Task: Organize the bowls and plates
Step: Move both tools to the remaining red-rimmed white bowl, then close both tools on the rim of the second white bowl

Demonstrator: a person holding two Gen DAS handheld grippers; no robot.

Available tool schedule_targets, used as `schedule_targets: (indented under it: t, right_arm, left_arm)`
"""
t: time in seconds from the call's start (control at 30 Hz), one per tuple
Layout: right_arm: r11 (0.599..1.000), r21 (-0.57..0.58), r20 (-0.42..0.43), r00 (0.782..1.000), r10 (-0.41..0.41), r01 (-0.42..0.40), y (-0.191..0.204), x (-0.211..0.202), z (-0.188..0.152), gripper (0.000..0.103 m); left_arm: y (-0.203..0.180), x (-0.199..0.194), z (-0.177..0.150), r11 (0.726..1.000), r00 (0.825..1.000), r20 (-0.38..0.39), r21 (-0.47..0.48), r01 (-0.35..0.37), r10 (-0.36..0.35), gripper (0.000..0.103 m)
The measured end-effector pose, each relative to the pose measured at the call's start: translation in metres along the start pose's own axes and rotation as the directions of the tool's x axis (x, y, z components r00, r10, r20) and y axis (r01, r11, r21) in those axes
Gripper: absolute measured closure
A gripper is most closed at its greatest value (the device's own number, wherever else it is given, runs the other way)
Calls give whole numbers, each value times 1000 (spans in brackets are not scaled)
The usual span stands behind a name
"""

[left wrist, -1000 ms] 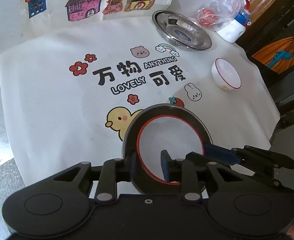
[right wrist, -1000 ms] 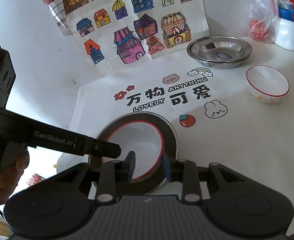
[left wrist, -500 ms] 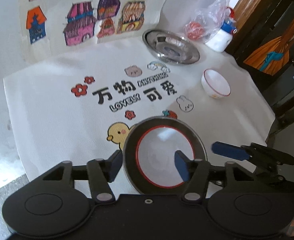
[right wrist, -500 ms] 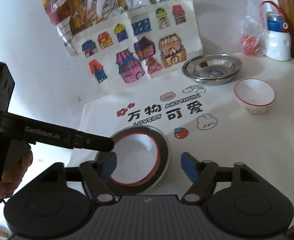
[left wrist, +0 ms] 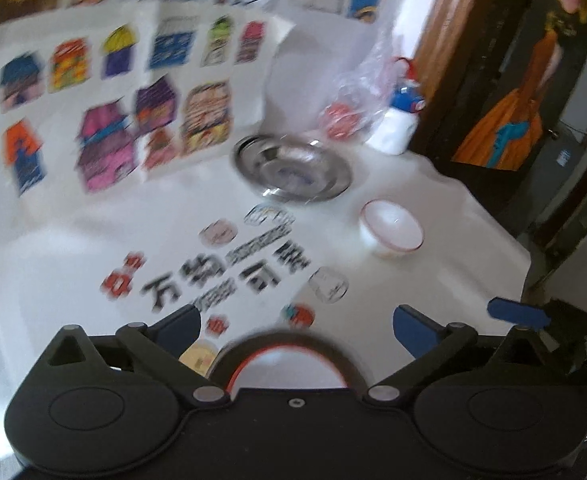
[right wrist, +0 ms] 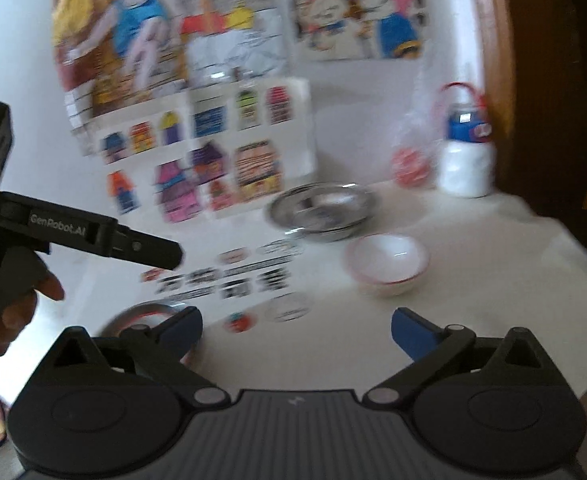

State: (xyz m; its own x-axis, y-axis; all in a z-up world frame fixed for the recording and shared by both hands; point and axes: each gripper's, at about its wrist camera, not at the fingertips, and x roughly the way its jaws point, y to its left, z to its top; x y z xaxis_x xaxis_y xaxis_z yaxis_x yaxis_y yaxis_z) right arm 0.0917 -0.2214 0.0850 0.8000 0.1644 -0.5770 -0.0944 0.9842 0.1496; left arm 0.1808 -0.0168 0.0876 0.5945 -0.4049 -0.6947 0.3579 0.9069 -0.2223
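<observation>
Both frames motion-blurred. Left gripper [left wrist: 295,326]: jaws spread wide, holding nothing. Right gripper [right wrist: 296,326]: jaws also wide, nothing between them.

Left wrist view: dark plate [left wrist: 287,356] with a red-rimmed white bowl [left wrist: 285,368] nested in it sits on the white surface [left wrist: 453,240], right at the gripper body, low between the two fingers, touching neither. Only the far arc shows; the rest is hidden under the gripper. One blue fingertip of the right gripper pokes in at the right edge.

Right wrist view: same plate is only a blurred sliver behind the left finger, at lower left. This view adds the left gripper's body seen from the side, with "GenRobot.AI" lettering, plus the person's left hand [right wrist: 11,312] wrapped on its handle.

Both views: steel plates [left wrist: 293,168] at the back by the house-pattern sheet [left wrist: 113,108], small red-rimmed bowl [left wrist: 391,232] just in front of them to the right, apart from both grippers. Printed cloth [left wrist: 229,272] lies between. Plastic bag [left wrist: 353,92] and white bottle [left wrist: 399,124] stand at the far right corner. Stack count of the steel plates: cannot tell, though the right view hints at more than one.
</observation>
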Motion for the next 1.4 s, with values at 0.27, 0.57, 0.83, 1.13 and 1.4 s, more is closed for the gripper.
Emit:
schedule_targets:
  t: [0.27, 0.57, 0.83, 1.13, 1.4]
  right_arm:
    - [983, 124, 49, 988, -146, 139, -67, 27, 6, 0]
    - [955, 222, 28, 977, -210, 199, -119, 75, 13, 0]
    - [954, 234, -36, 982, -187, 190, -133, 112, 15, 0]
    - [963, 204, -64, 984, -166, 176, -133, 130, 14, 2]
    - [965, 200, -78, 985, -156, 168, -130, 136, 16, 19]
  left_arm:
    - [-27, 49, 31, 993, 987, 129, 64, -100, 91, 1]
    - [-43, 119, 61, 986, 990, 70, 107, -125, 118, 1]
    - [-47, 165, 69, 987, 987, -66, 83, -141, 146, 1]
    - [-55, 189, 73, 988, 980, -137, 76, -132, 142, 1]
    - [-57, 199, 76, 986, 974, -160, 65, -153, 162, 1]
